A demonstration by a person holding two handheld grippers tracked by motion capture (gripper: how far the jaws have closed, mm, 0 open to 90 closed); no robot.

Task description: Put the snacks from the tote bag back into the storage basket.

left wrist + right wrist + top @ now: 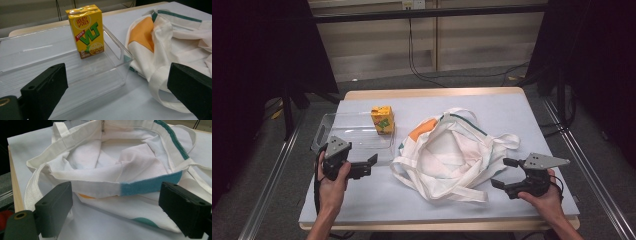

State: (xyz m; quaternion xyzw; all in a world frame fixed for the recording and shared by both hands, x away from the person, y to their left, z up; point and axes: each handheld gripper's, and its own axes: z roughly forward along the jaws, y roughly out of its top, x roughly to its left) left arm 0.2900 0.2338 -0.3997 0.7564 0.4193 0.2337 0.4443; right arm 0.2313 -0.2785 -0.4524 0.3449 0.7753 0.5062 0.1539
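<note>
My left gripper [373, 161] sits wide open by the clear tray [328, 123] with the lemon tea carton [382, 120]; right gripper [504, 173] gapes empty beside the tote bag [447, 152].

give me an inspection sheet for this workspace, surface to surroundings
surface: pale grey mat on a wooden table
job's things: yellow drink carton upright in a clear tray; white tote bag lying open beside the tray
clutter: nothing seen
grippers: left tongs open near the tray; right tongs open by the bag's rim; neither holds anything
cables: black cables on the floor beyond the table
surroundings: dark curtains on both sides
</note>
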